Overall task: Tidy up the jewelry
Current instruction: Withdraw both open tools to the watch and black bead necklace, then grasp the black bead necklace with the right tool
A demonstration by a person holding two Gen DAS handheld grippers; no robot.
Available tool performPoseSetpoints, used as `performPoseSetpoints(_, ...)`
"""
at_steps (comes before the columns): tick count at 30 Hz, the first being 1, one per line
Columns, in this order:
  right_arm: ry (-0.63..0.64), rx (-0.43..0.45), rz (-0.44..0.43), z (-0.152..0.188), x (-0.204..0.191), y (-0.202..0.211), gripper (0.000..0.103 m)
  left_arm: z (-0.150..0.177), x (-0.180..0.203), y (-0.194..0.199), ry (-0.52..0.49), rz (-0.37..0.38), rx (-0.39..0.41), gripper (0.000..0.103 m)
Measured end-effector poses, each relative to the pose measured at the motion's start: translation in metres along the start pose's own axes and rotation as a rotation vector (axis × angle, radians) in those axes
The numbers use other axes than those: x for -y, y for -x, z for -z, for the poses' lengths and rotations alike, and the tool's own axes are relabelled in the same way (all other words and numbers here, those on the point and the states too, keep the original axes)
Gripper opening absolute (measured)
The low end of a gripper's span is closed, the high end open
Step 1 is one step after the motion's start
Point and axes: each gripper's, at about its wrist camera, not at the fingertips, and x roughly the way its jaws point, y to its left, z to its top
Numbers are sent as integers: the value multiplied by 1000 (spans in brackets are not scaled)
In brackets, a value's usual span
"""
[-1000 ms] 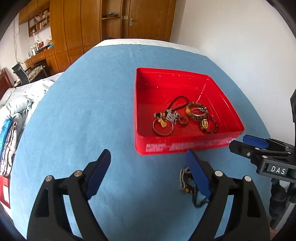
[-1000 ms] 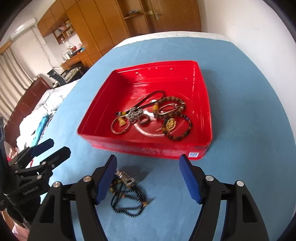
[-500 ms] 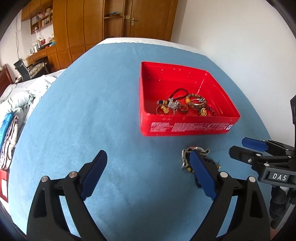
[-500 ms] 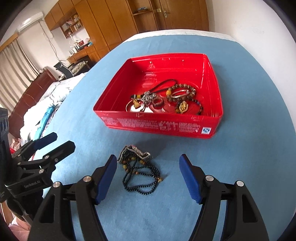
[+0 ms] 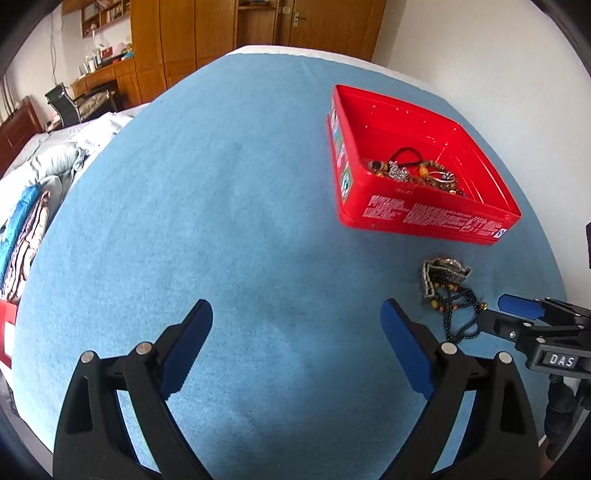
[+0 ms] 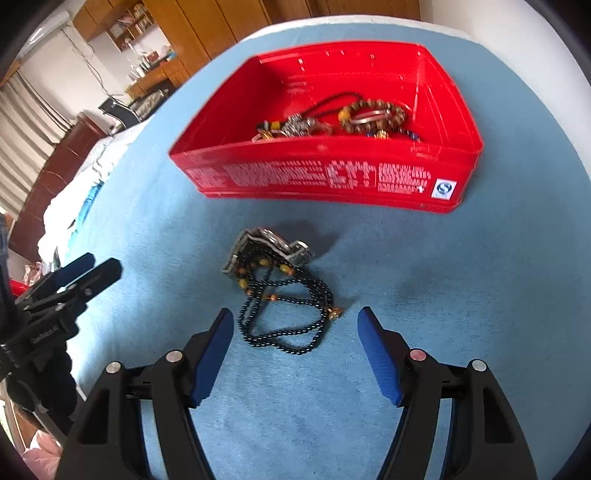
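1 blue cloth (image 5: 229,206) | wood wardrobes (image 5: 207,33) behind | white wall (image 5: 480,48) rt

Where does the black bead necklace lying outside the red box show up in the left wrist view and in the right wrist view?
Left wrist view: black bead necklace at lower right, beyond the left gripper's right finger.
Right wrist view: necklace at centre, just ahead of the open right gripper.
Shared landmark: the red box, just behind it on the blue cloth.
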Motion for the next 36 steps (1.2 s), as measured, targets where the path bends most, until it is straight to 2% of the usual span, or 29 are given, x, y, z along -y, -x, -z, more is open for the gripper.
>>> performPoseSetpoints(10, -19, -54, 9, -10, 11, -19, 71, 2, -4, -3, 16, 9, -13, 91)
performPoseSetpoints(14, 9, -75, -29, -12, 0, -23, 71, 1, -6, -6, 19, 14, -21, 91)
performPoseSetpoints(23, 88, -76, 39, -23, -24, -36, 70, -1, -3, -12, 22, 22, -41, 91)
performPoseSetpoints(25, 119, -68, 73, -24, -29, -38, 66, -2, -3, -13, 24, 21, -43, 91)
performPoseSetpoints(28, 152, -56, 112, -22, -33, -37, 53, -3, -6, -13, 31, 19, -46, 91)
performPoseSetpoints(30, 161, -41, 130, -22, -30, -35, 32, -4, -6, -14, 34, 19, -49, 91)
performPoseSetpoints(32, 157, -34, 120, -19, -26, -32, 20, -4, -5, -14, 34, 20, -52, 91)
performPoseSetpoints(33, 148, -32, 106, -18, -22, -30, 17, -5, -4, -14, 33, 23, -56, 91)
performPoseSetpoints(36, 136, -33, 71, -12, -11, -24, 15, -5, 0, -14, 23, 30, -57, 91)
